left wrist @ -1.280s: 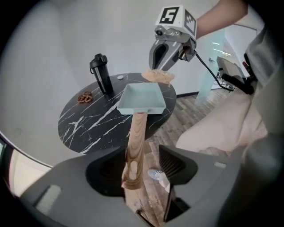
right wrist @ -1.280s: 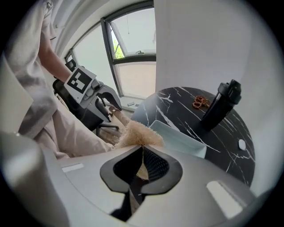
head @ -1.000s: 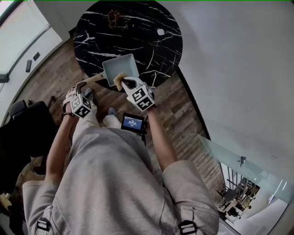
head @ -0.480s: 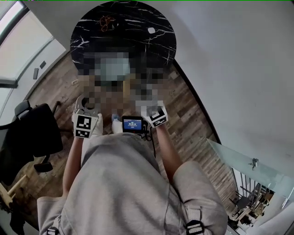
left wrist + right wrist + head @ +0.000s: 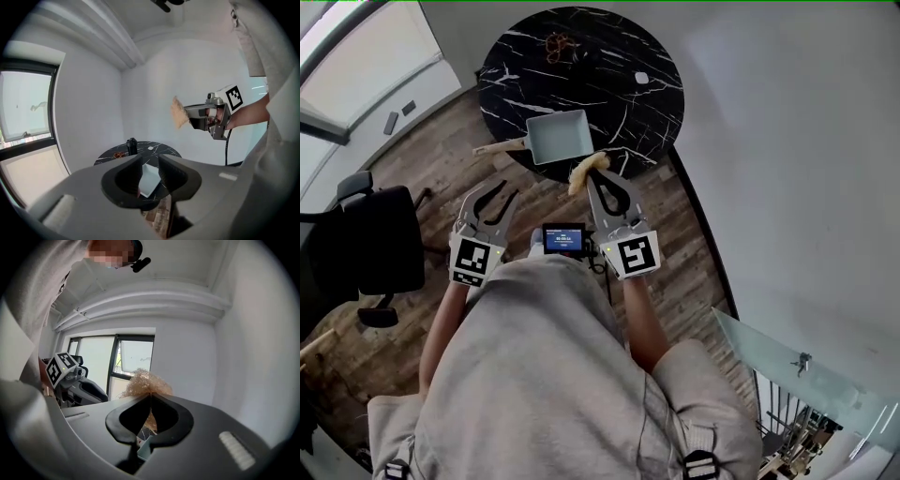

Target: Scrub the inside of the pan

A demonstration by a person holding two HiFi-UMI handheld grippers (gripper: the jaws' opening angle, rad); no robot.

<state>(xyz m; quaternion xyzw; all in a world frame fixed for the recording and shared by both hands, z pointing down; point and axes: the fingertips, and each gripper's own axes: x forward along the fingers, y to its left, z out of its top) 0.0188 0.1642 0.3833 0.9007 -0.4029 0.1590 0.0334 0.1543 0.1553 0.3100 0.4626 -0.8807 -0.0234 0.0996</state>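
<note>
Head view: square pale-blue pan on round black marble table, near its front edge.
Right gripper clamps a soft tan scrubber; left gripper, empty, jaws closing. Pan looks rigid, light; hold its wooden handle.

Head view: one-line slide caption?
Right tool holds tan fibrous scrubber clear of square pale-blue pan on round black marble table.

You are standing on a wooden floor, facing a round black tabletop veined in white. A small white object is lying near its far right edge. A reddish-brown tangle is sitting at the far side, near a dark upright object. A black chair is standing at your left, and a small lit screen is glowing at your waist.
</note>
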